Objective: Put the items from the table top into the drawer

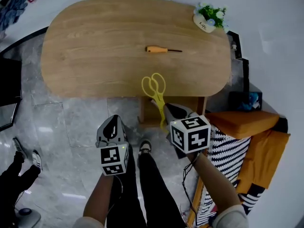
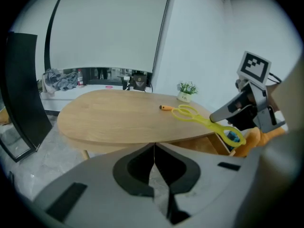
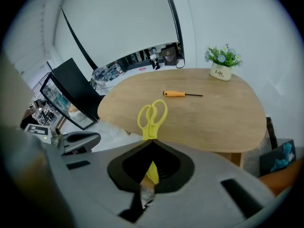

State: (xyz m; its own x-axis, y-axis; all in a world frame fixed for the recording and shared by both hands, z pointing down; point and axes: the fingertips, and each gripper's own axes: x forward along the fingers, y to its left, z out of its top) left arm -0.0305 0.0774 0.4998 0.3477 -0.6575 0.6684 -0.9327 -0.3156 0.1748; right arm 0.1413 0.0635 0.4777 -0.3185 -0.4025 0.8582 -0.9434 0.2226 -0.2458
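My right gripper [image 1: 172,112] is shut on yellow scissors [image 1: 155,87], clamped at the blade end, with the handle loops pointing away over the near edge of the oval wooden table [image 1: 95,46]. In the right gripper view the scissors [image 3: 152,116] stick out from between the closed jaws. An orange-handled screwdriver [image 1: 161,49] lies on the table top. Beneath the table's near edge shows the wooden drawer [image 1: 183,107], and the left gripper view shows it pulled out. My left gripper [image 1: 111,126] hangs over the floor to the left, shut and empty.
A small potted plant [image 1: 209,17] stands at the table's far right. An orange cushion [image 1: 240,121] and striped fabric [image 1: 232,156] lie to the right. A black panel [image 1: 8,91] stands at the left. My legs and shoe [image 1: 145,148] are below.
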